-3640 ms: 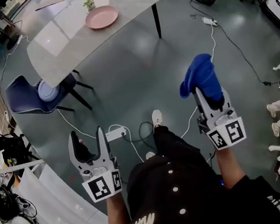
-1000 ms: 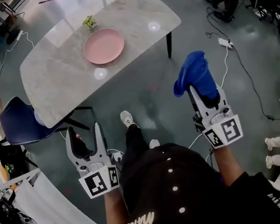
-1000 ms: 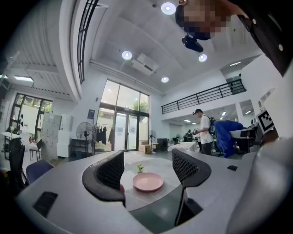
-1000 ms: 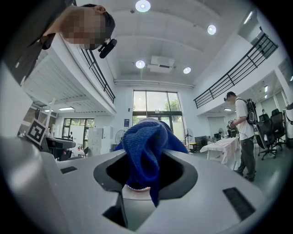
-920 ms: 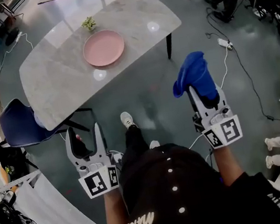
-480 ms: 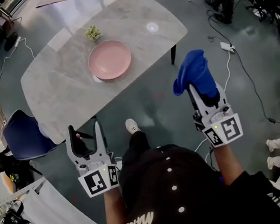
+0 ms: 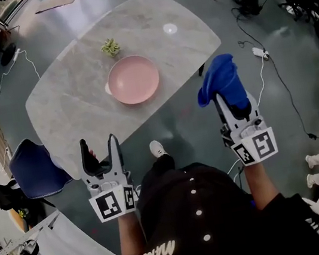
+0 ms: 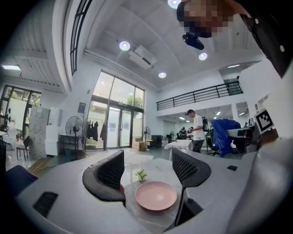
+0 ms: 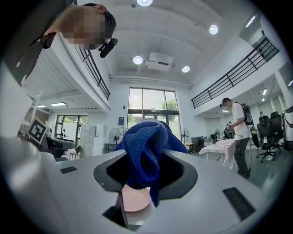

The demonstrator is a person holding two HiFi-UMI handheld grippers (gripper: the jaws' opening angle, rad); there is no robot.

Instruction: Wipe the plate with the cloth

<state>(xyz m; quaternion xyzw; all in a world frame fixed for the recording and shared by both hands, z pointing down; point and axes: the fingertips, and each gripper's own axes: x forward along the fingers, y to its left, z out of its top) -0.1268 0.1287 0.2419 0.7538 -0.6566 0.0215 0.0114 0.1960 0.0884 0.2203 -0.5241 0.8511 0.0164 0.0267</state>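
A pink plate (image 7: pixel 133 79) lies on the grey marble table (image 7: pixel 75 95), near its front edge; it also shows in the left gripper view as the plate (image 8: pixel 155 195) between the jaws and in the right gripper view as a pink patch (image 9: pixel 136 200) under the cloth. My right gripper (image 7: pixel 225 96) is shut on a blue cloth (image 7: pixel 223 86), bunched over its tips, held above the floor right of the table; the cloth (image 9: pixel 146 153) fills that gripper's jaws. My left gripper (image 7: pixel 98 150) stands open and empty, just short of the table's front edge.
A small green plant (image 7: pixel 111 46) stands behind the plate. A blue chair (image 7: pixel 30 171) sits left of the table. Cables and a power strip (image 7: pixel 258 53) lie on the floor to the right. A person (image 8: pixel 198 132) stands far across the hall.
The table and plate have come nearer and lower in the head view as the person walked toward them. Both grippers keep their pose; the right still holds the cloth.
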